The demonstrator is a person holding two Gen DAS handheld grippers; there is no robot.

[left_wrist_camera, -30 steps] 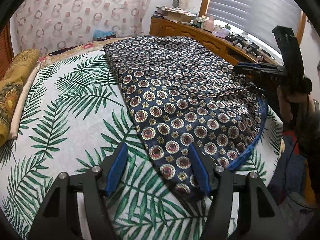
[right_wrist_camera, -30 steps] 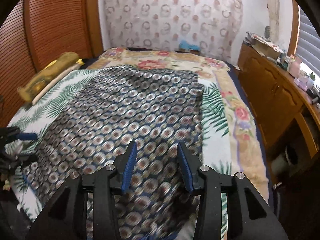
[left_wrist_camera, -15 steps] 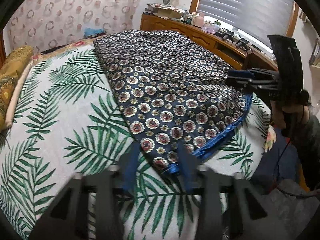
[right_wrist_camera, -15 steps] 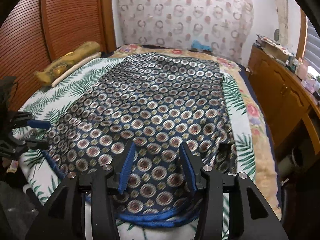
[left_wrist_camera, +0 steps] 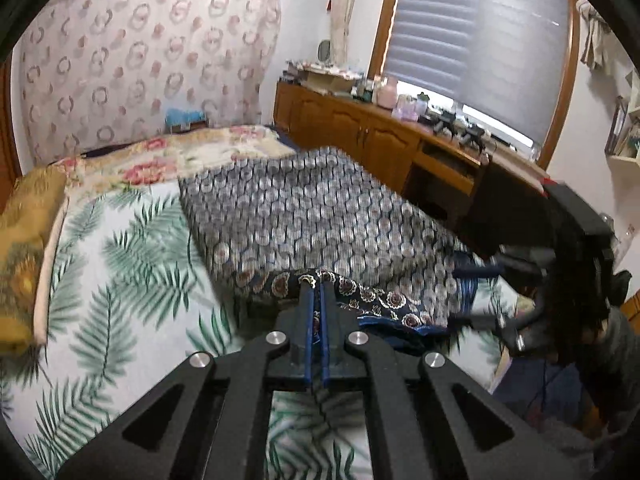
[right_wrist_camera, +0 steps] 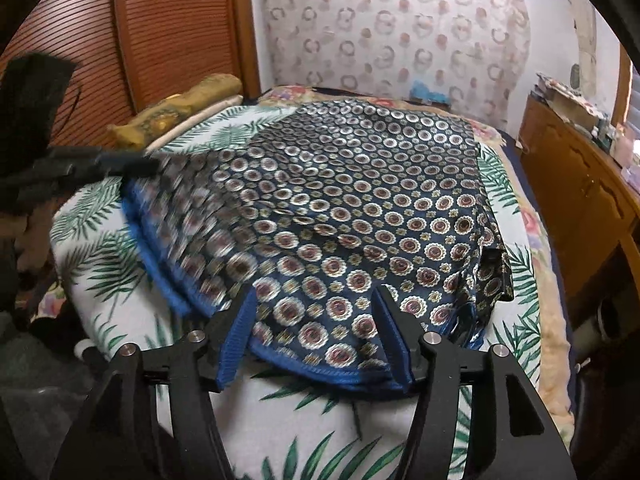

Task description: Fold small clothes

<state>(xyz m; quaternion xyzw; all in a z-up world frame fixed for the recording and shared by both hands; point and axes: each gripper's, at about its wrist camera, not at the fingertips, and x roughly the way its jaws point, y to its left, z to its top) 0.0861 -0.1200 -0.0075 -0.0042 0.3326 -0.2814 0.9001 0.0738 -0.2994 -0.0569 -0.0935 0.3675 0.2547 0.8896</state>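
Left gripper clenched on navy medallion-print garment, frame centre. Right gripper spread, straddling blue hem, apparently not gripping. Advise closing before lifting evenly.

The patterned garment is thin woven cloth with a faint sheen and a ribbed blue hem. The bedspread beneath looks soft, matt cloth. The cabinet is glossy varnished wood; the fingers carry ridged blue pads on matt black plastic.
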